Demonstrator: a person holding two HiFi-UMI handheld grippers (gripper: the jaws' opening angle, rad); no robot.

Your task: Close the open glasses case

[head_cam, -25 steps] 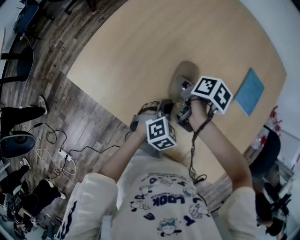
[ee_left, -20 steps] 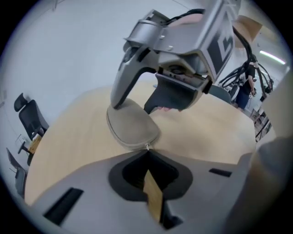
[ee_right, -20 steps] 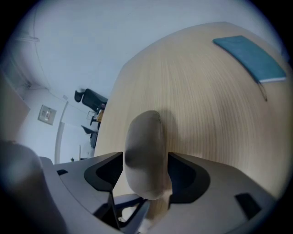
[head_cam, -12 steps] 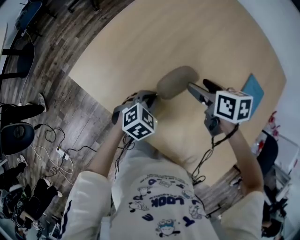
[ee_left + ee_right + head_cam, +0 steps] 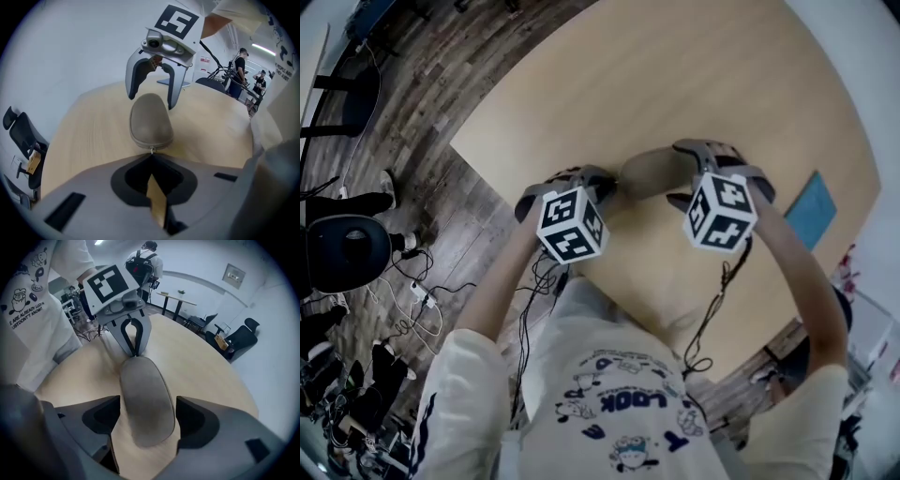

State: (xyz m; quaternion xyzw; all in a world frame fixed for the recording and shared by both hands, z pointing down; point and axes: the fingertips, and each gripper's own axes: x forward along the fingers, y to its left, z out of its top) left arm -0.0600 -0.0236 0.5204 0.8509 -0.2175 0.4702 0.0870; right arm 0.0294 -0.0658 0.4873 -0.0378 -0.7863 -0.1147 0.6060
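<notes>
Counter (image 5: 694, 75): big, pale wood-look, smooth, curved edge. Glasses case (image 5: 649, 174) lies flat on it btwn the grippers. It's oval, grey-brown, felt-like, lid down, so prob. closed. Since a sec ago the grippers have spread to its opp. ends. Right gripper (image 5: 147, 411) has just been opening, now at full spread w/ case end btwn jaws, untouched. Left gripper (image 5: 151, 157) fully closed at tiny metal zip pull (image 5: 151, 150); pinched or not, can't tell. Task looks near done.

A round light-wood table (image 5: 703, 75) fills the head view from twelve to four o'clock, with dark plank floor (image 5: 441, 84) and loose cables (image 5: 422, 291) from eight to eleven. White walls (image 5: 70, 47) enclose the room. Black office chairs (image 5: 241, 338) stand at two o'clock in the right gripper view, and a ceiling strip light (image 5: 262, 47) glows at two o'clock in the left gripper view.
</notes>
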